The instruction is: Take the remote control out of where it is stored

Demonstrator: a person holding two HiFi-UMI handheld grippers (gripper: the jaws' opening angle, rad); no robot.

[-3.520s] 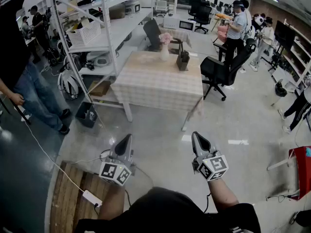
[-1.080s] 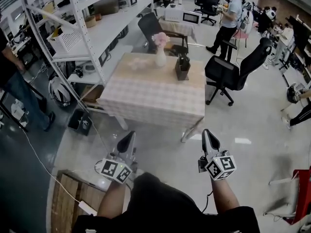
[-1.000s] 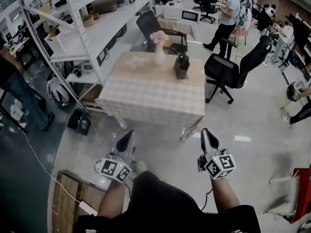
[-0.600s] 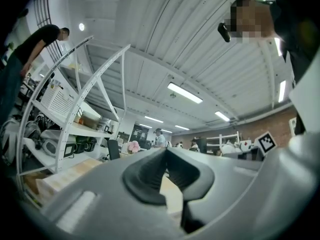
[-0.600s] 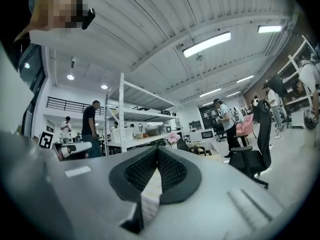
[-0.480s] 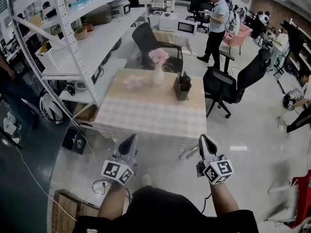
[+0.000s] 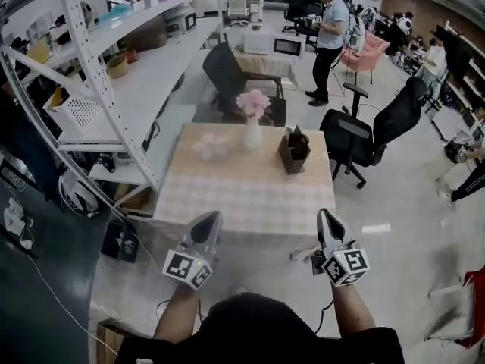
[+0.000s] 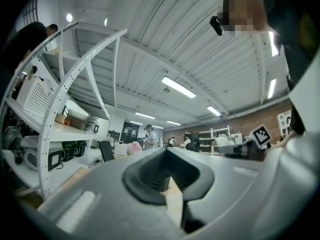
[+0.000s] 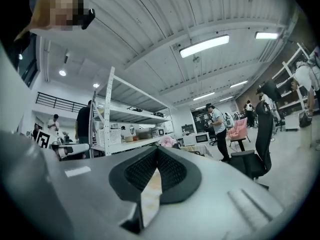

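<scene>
- Left claw (image 7: 207,224), lower left: jaws together, holding nothing.
- Right claw (image 7: 328,222), lower right: jaws together, holding nothing.
- Counter (image 7: 242,192), mid-frame, carries a dark holder (image 7: 294,150).

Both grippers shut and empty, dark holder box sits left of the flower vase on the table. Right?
Not quite. The head view shows the dark holder box standing right of the flower vase, not left, on the table. The left gripper and right gripper are shut and empty.
</scene>
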